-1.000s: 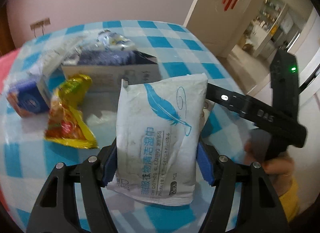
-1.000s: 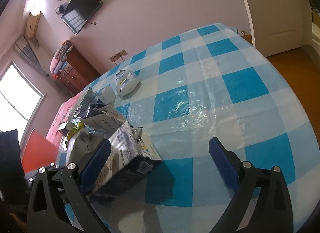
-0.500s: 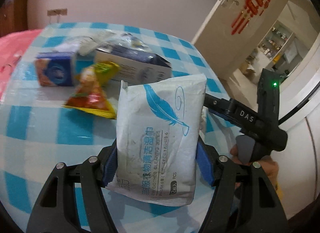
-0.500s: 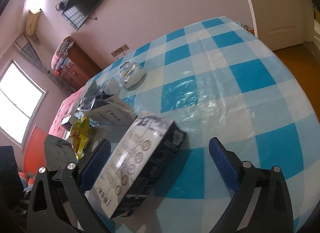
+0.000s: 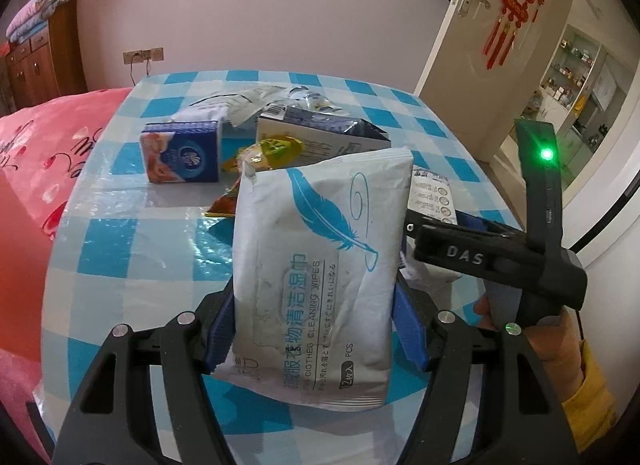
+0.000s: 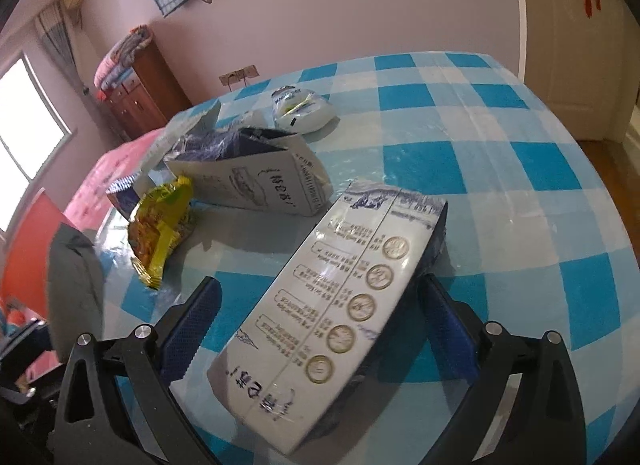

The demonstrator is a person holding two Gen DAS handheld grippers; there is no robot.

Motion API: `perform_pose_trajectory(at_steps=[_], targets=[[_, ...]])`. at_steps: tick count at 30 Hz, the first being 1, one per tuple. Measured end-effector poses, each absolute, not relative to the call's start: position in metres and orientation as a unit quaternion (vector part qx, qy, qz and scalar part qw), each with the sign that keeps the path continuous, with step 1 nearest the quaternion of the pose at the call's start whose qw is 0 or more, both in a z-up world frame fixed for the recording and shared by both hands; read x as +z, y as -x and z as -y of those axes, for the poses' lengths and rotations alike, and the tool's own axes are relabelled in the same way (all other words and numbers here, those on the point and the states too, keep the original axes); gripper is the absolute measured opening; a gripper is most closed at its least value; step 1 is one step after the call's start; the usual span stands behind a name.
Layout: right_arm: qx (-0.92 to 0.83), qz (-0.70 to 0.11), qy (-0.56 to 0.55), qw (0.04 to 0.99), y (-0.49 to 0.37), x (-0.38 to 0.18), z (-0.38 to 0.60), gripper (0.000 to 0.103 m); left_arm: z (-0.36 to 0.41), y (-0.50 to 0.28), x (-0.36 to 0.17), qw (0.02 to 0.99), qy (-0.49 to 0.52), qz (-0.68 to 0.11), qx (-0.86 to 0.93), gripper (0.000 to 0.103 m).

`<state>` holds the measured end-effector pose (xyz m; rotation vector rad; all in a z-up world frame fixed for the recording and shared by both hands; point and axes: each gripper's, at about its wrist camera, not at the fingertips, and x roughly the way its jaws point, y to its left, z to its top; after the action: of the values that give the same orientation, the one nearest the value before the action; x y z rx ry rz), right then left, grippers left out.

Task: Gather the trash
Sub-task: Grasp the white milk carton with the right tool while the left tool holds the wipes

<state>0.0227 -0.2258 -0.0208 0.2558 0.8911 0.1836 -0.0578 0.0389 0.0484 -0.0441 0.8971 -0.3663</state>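
Note:
My left gripper (image 5: pixel 314 329) is shut on a white wet-wipes pack (image 5: pixel 320 261) with a blue feather print and holds it above the checked table (image 5: pixel 132 249). My right gripper (image 6: pixel 320 325) is open, its fingers on either side of a long white milk carton (image 6: pixel 340 305) lying on the table; the right pad is close to the carton's side. The right gripper's body also shows in the left wrist view (image 5: pixel 500 261), with the carton (image 5: pixel 432 197) beyond it.
An opened white carton (image 6: pixel 260 181), a yellow snack bag (image 6: pixel 160 225), a blue tissue pack (image 5: pixel 182 153) and crumpled white wrappers (image 6: pixel 300 109) lie at the table's far side. A pink bed (image 5: pixel 44 145) lies left of the table, a door (image 5: pixel 480 45) to the right.
My left gripper has lifted and drawn back with the wipes pack. My right gripper has moved in around the long milk carton, which now lies between its fingers.

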Motion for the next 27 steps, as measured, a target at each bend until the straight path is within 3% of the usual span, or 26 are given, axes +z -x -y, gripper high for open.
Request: perform_pose_trajectory(at_steps=[2, 5, 16, 25, 26, 27], targets=[[0.085, -0.429, -0.106, 0.893, -0.024, -0.023, 0.22, 0.096, -0.044, 0.058, 0.047, 0.885, 0.025, -0.431, -0.174, 0.068], [0.066, -0.426, -0.082, 0.899, -0.024, -0.023, 0.218, 0.08, -0.051, 0.058, 0.044, 0.886, 0.026, -0.431, -0.169, 0.068], [0.078, -0.425, -0.052, 0.9, -0.015, -0.018, 0.217, 0.068, -0.065, 0.062, 0.034, 0.887, 0.029, -0.429, -0.169, 0.068], [0.122, -0.443, -0.019, 0.888, 0.019, -0.017, 0.216, 0.069, -0.07, 0.065, 0.031, 0.886, 0.037, -0.424, -0.183, 0.068], [0.123, -0.447, -0.023, 0.886, 0.021, -0.018, 0.216, 0.07, -0.071, 0.065, 0.031, 0.886, 0.038, -0.423, -0.184, 0.068], [0.12, -0.45, -0.029, 0.884, 0.023, -0.02, 0.217, 0.079, -0.071, 0.065, 0.031, 0.886, 0.039, -0.423, -0.185, 0.068]])
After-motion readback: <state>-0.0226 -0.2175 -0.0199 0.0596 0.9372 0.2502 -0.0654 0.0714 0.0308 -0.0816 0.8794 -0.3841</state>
